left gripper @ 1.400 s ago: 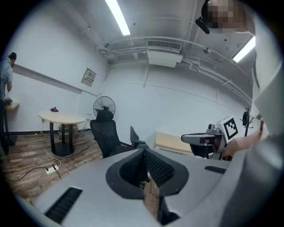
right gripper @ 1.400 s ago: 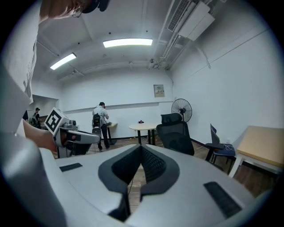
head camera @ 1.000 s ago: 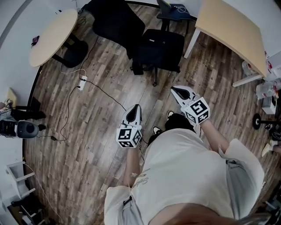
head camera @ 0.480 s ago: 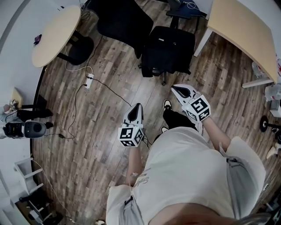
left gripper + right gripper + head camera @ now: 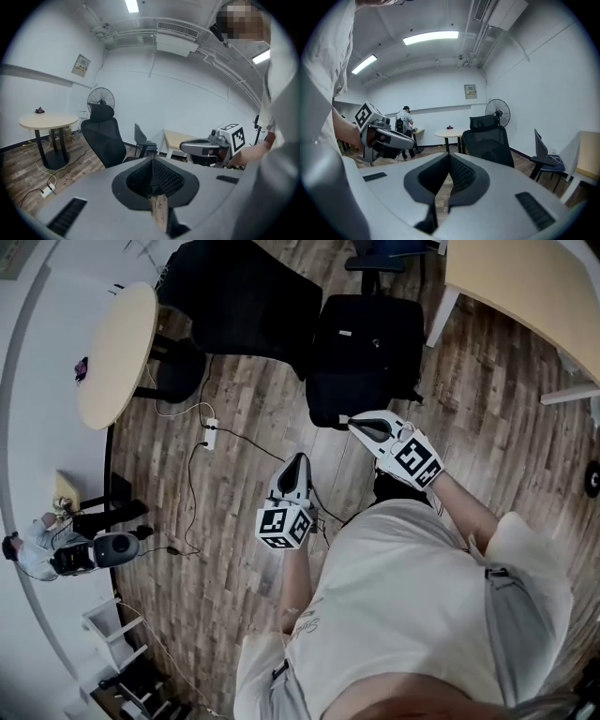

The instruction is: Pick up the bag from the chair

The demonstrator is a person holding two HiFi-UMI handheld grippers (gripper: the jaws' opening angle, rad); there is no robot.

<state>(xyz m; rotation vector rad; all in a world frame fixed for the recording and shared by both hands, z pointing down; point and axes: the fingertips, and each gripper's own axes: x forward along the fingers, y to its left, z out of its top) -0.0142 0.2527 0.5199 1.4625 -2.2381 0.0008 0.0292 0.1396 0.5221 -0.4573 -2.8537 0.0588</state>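
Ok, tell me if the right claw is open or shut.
Shut: in the right gripper view the right claw has its jaws meeting at the tips, nothing between them.

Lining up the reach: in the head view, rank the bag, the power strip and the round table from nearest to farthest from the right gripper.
From the right gripper:
1. Bag, just ahead of it.
2. Power strip, on the floor to its left.
3. Round table, far left.
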